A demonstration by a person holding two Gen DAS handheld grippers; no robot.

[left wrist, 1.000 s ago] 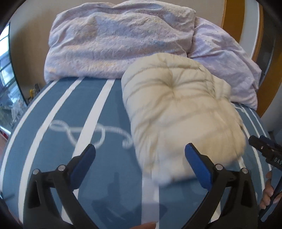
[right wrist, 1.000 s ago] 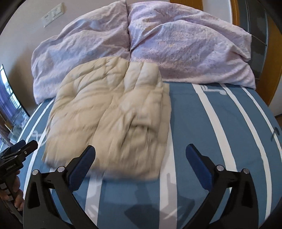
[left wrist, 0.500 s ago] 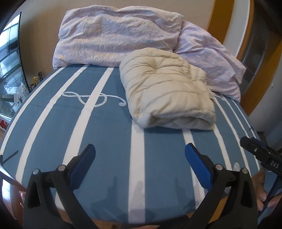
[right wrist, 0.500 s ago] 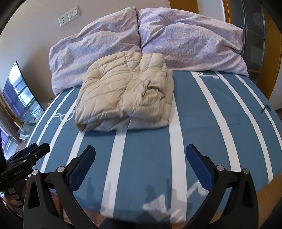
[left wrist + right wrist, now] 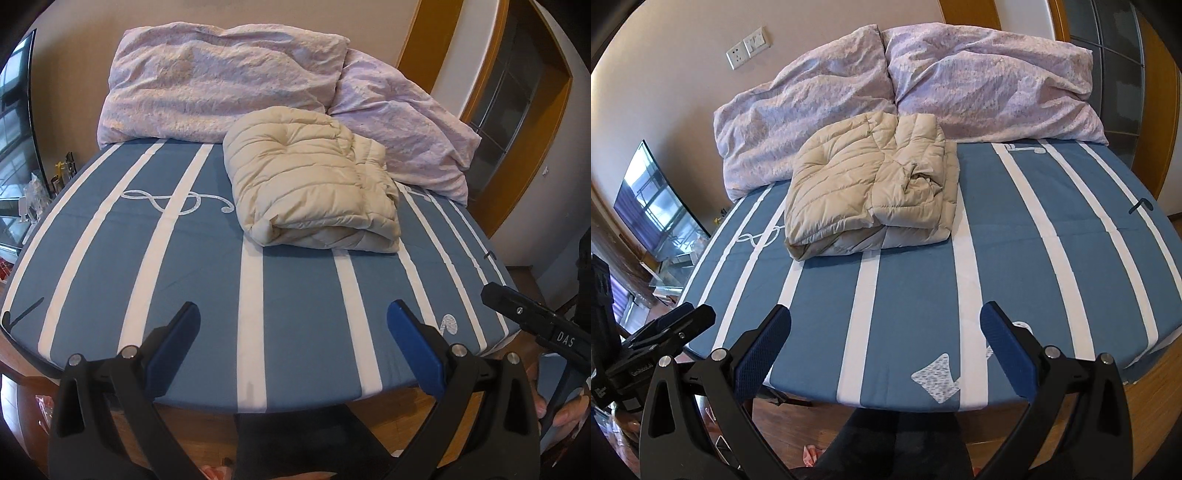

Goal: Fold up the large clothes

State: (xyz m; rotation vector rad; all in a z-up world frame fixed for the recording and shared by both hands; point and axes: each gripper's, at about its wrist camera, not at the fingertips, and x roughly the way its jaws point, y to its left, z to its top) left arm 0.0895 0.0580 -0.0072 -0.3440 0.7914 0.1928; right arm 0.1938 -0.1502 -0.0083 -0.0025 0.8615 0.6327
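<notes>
A beige puffer jacket [image 5: 314,188] [image 5: 871,192] lies folded into a thick bundle on the far half of the blue-and-white striped bed [image 5: 192,280] [image 5: 1015,236], just in front of the pillows. My left gripper [image 5: 293,332] is open and holds nothing, hovering over the bed's near edge well short of the jacket. My right gripper [image 5: 885,332] is likewise open and holds nothing, also back at the near edge. Each gripper shows at the side of the other's view: the right gripper [image 5: 535,321], the left gripper [image 5: 665,332].
Two lilac pillows [image 5: 221,81] [image 5: 990,88] lean on the wall behind the jacket. A window [image 5: 653,206] and cluttered low shelf sit left of the bed; a wood-framed door [image 5: 498,103] is at the right. The person's dark-clothed legs [image 5: 894,443] stand at the wooden bed frame.
Both grippers have drawn back from right over the jacket to the bed's near edge. The jacket stays folded where it lay.
</notes>
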